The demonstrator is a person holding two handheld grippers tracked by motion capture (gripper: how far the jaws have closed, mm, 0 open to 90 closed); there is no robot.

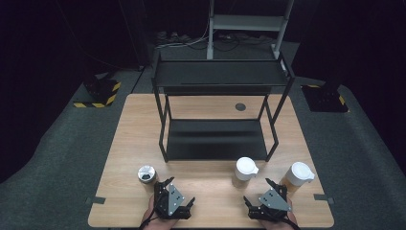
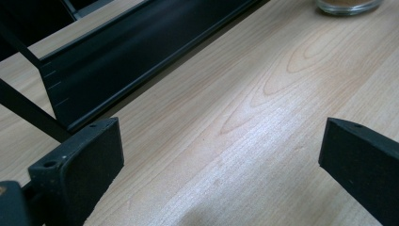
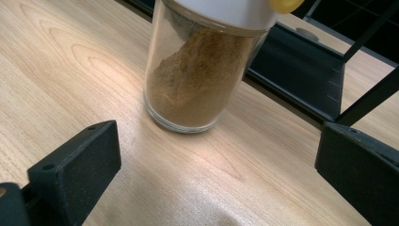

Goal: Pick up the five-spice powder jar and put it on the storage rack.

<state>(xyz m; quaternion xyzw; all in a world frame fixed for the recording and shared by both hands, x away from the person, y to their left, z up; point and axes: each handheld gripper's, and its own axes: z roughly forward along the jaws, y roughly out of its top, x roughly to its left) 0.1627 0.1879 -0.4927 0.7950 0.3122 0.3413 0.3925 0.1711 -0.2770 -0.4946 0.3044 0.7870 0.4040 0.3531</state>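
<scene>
Three jars stand on the wooden table (image 1: 210,191) in front of a black two-tier rack (image 1: 218,115). A small jar with a grey lid (image 1: 147,173) is at the left, just beyond my left gripper (image 1: 178,191). A white-lidded jar of brown powder (image 1: 245,169) stands in the middle, and another white-lidded jar (image 1: 299,175) at the right. My left gripper (image 2: 221,155) is open over bare wood, angled toward the rack's lower tray (image 2: 141,52). My right gripper (image 1: 260,190) is open too, and the brown-powder jar (image 3: 197,80) stands a little ahead of its jaws (image 3: 216,160), untouched.
The rack's lower shelf (image 1: 215,139) lies at table level and its upper shelf (image 1: 220,74) sits well above it. A base of the middle jar (image 2: 348,4) shows at the top right of the left gripper view. A dark round grommet (image 1: 240,106) is set in the table's far side.
</scene>
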